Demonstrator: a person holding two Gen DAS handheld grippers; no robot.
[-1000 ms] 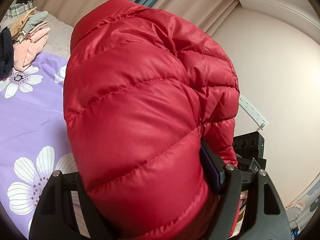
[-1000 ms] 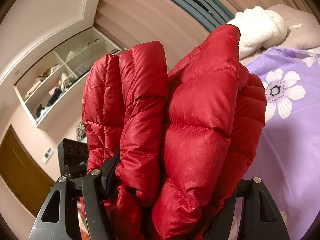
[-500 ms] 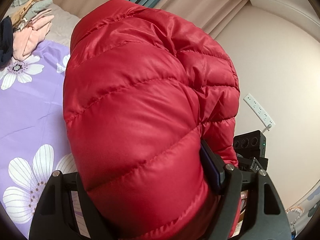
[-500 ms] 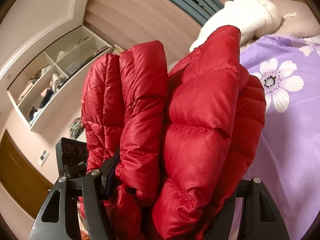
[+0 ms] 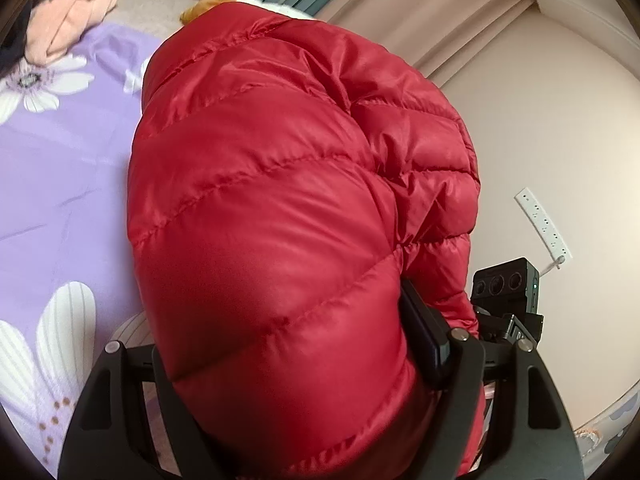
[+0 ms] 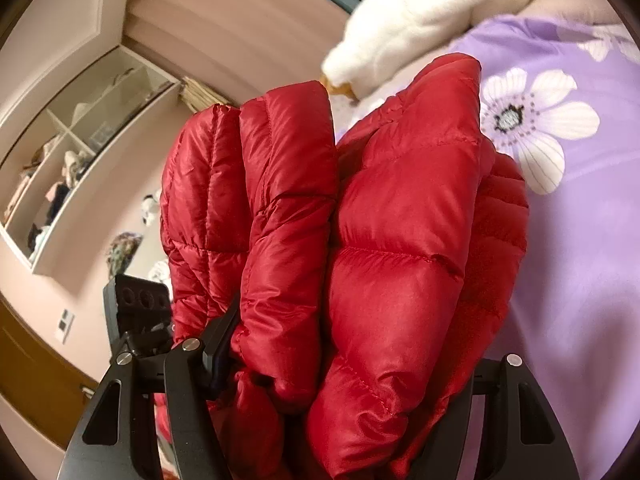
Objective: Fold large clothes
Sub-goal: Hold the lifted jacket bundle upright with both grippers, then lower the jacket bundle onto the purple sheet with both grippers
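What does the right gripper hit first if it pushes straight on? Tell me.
The right gripper is already shut on the red jacket, whose bulk fills the line ahead. Beyond it, probably the purple bedspread or the white plush toy; depth behind the jacket is unclear.

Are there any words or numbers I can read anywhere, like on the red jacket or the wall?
No words or numbers can be read.
Red jacket: no label or logo shows.
Purple flowered sheet: only flowers, no writing.
White power strip on the wall: only sockets, any marks too small to read.
Black box behind the jacket: any print too small to read.
Shelf: things too blurred to read.
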